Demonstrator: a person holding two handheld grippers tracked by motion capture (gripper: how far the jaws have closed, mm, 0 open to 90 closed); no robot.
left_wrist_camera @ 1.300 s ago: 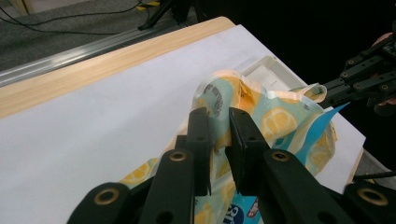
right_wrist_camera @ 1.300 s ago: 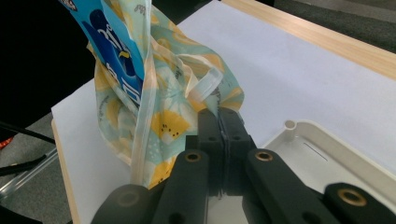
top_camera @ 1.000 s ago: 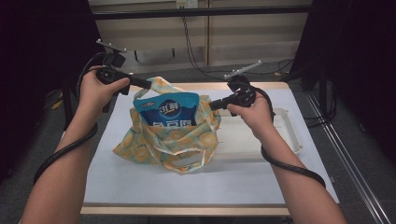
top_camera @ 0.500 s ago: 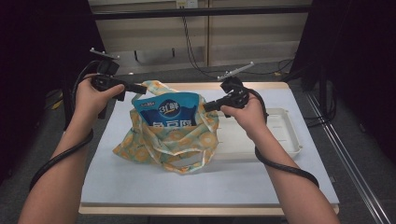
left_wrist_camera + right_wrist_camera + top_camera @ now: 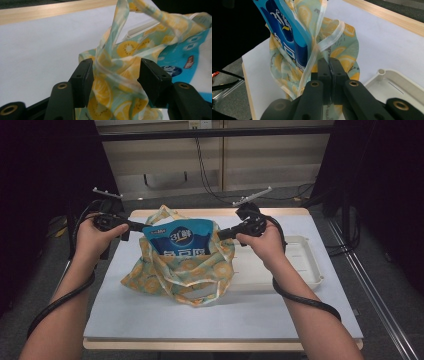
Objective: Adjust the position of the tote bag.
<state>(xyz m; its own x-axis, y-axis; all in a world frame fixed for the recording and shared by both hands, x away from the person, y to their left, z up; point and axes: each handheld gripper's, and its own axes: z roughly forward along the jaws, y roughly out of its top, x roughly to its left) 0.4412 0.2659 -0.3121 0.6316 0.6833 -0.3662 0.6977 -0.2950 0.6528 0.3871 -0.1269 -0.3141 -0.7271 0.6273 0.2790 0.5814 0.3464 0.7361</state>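
Note:
A yellow-and-teal fruit-print bag (image 5: 186,276) stands on the white table top (image 5: 225,320) with a blue snack packet (image 5: 181,241) upright inside it. My left gripper (image 5: 131,226) is at the bag's left rim. Its jaws have just been opening and now stand apart, with the bag's fabric (image 5: 120,82) and a handle strip loose between them (image 5: 116,71). The blue packet (image 5: 185,57) shows behind. My right gripper (image 5: 223,234) is shut on the bag's right rim, with the fabric pinched between its pads (image 5: 329,65). The packet (image 5: 284,37) rises beside it.
A shallow white tray (image 5: 305,270) lies on the table right of the bag, under my right hand; its corner (image 5: 397,90) is close to the right gripper. The table's wooden far edge (image 5: 210,213) runs behind the bag. Cables trail from both grippers along the forearms.
My left gripper has sunk a little and its jaws have parted, letting go of the bag's left rim. The right hand has stayed put with its grip unchanged.

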